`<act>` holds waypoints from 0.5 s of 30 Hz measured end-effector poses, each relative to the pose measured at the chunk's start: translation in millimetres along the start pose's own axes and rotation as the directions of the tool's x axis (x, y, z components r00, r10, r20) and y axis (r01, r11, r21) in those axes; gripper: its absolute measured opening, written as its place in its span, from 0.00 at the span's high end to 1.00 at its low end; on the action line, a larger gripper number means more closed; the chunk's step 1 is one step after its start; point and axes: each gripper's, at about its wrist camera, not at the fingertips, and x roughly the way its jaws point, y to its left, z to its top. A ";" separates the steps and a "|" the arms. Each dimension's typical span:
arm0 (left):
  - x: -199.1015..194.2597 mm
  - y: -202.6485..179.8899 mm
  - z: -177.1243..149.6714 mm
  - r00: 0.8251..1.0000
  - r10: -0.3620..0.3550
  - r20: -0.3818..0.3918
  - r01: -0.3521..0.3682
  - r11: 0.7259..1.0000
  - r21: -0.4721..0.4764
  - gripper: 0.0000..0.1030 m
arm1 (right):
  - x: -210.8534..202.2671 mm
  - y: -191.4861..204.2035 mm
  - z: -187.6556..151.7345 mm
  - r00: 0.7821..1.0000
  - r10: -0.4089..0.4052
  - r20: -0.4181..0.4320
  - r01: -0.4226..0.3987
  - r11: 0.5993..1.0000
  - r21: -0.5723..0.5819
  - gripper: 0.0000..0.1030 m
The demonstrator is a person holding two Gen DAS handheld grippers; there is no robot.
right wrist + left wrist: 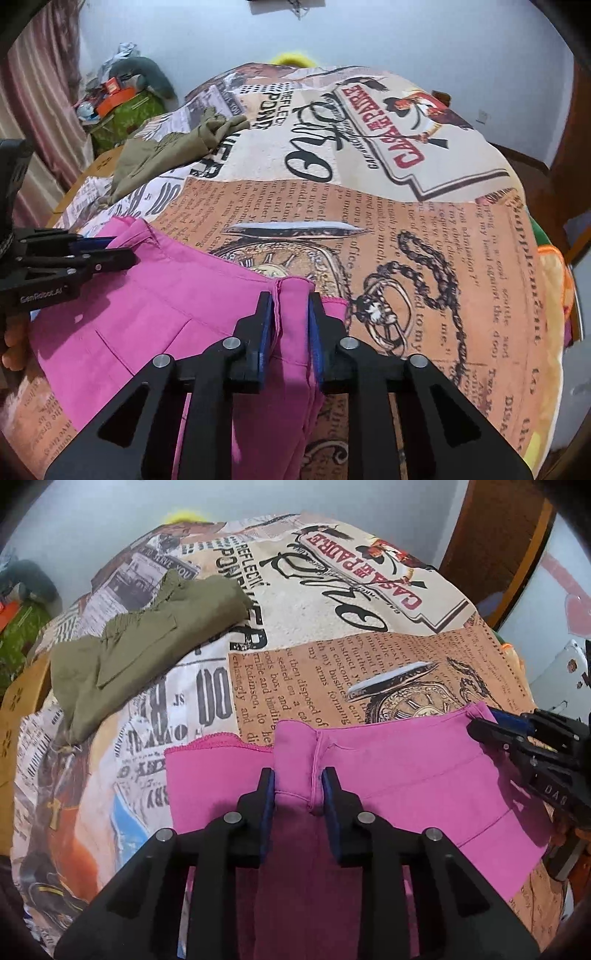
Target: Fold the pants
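Pink pants (406,775): lying on newspaper-print bedspread (314,672), near edge.
Handling: judged light, soft, limp; take hold at waistband corners.
Look: magenta knit, stitched seams, waistband turned away from cameras.
Left gripper (298,794): fingers pinched on a raised fabric fold.
Right gripper (291,314): likewise clamped on a bunched edge.
Nearby: olive garment (147,642), well apart.

Olive garment (147,642) on newspaper-print bedspread (332,602).
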 end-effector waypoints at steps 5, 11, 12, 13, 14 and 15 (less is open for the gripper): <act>-25.5 -0.5 -1.5 0.998 0.038 0.049 -0.039 0.999 0.015 0.71 | -15.6 -3.1 3.6 1.000 0.002 -0.027 -0.001 0.999 0.046 0.79; -56.5 -4.8 -1.9 0.994 0.035 0.106 -0.038 0.999 0.026 0.69 | -44.8 13.7 6.9 0.999 0.026 0.030 -0.027 0.999 0.024 0.55; -60.0 -6.3 -3.4 0.994 0.019 0.107 -0.022 0.999 0.027 0.66 | -48.6 18.1 6.7 0.999 0.035 0.042 -0.036 0.999 0.014 0.55; -61.8 -7.9 -4.9 0.994 0.004 0.106 -0.007 1.000 0.028 0.65 | -51.6 24.6 5.6 0.998 0.047 0.046 -0.047 0.999 -0.002 0.55; -61.9 -11.0 -7.7 0.995 -0.012 0.097 0.008 0.999 0.034 0.65 | -51.6 29.1 5.2 0.998 0.054 0.042 -0.054 0.998 -0.012 0.54; -60.6 -13.5 -10.2 0.996 -0.014 0.088 0.010 0.999 0.042 0.65 | -50.7 34.4 3.6 0.997 0.067 0.034 -0.066 0.998 -0.022 0.54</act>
